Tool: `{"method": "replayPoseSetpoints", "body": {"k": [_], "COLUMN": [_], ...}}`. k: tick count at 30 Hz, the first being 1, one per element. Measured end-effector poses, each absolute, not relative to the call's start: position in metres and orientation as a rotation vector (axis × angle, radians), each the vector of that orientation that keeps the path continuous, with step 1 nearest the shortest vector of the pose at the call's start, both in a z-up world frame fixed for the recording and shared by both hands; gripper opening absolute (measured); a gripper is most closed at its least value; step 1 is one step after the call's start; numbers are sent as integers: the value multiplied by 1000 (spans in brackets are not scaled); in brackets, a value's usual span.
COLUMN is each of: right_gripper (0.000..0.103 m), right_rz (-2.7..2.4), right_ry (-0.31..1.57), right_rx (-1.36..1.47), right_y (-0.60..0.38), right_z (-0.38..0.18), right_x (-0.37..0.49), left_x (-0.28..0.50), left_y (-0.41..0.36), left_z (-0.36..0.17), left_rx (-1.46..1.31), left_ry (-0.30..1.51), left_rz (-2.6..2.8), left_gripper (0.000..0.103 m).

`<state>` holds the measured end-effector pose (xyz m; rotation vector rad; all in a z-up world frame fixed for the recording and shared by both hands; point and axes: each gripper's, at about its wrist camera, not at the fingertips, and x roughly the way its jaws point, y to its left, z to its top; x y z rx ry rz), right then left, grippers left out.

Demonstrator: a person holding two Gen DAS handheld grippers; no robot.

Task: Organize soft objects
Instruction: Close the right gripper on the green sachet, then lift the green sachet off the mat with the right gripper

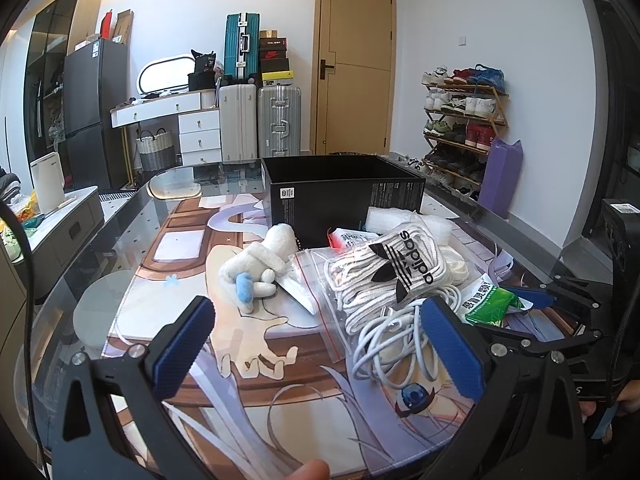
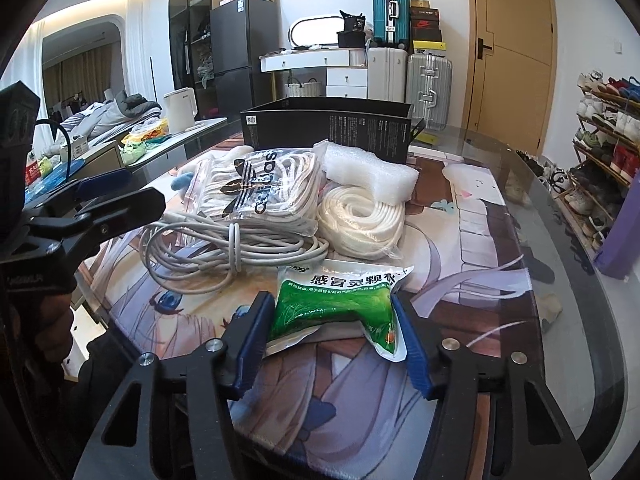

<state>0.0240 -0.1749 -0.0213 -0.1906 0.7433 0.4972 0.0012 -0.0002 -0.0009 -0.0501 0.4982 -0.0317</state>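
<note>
Two grippers over mat (image 2: 472,216) on glass table (image 2: 568,264). Left gripper (image 1: 320,344): fingers wide apart, nothing between pads, held low above mat just short of cable (image 1: 384,340). Right gripper (image 2: 332,340): blue pads closed against both sides of green sachet (image 2: 336,304); sachet pinched and buckled at near end, far end resting on mat. From left wrist view, same sachet (image 1: 490,300) seen at far right with right gripper's blue pad (image 1: 528,298) against it.

Pile of soft items at mat centre, in front of open black box (image 1: 344,192):
- Zip bag (image 2: 260,188) of white laces, adidas print, lying on cable coil (image 2: 232,248) and touching it.
- White rope coil (image 2: 360,216) in clear wrap, just right of zip bag, touching it.
- Foam sheet (image 2: 368,172) resting on far edge of rope, against box front.
- Plush toy (image 1: 256,268), white with blue part, lying on side left of zip bag, touching its corner; mostly hidden behind bag in right wrist view.
- Small packet with red print (image 1: 348,238) wedged between toy and box; contents not readable.

Box interior not visible from either view. Room behind: suitcases (image 1: 256,120), door (image 1: 354,64), shoe rack (image 1: 464,120).
</note>
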Motion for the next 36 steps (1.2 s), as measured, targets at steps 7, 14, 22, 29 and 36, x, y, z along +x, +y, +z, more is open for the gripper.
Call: {"method": "replayPoseSetpoints", "body": {"k": [7,14,22,29,36], "right_gripper": [58,57,56,40,71], "right_rz": [485,441,445,438,495], "right_ry": [703,646,616,647,688], "right_rx": [-125,-95,-91,-92,-62], "right_y": [-192,-203,-210,-214,-212], "right_z": [-13,-3,7,6,-1], "right_x": [11,9,4,7,6], "left_x": [1,6,12,12,10], "left_y": [-5,-11,-14,-28,-33], "left_z": [-1,-3,-1,-2,0], "left_rx": [-52,-30,-27,18,41], "left_ry": [513,558,577,598,600], "left_rz": [-68,-99,-154,-234,-247], "left_gripper": [103,103,103,102,102]}}
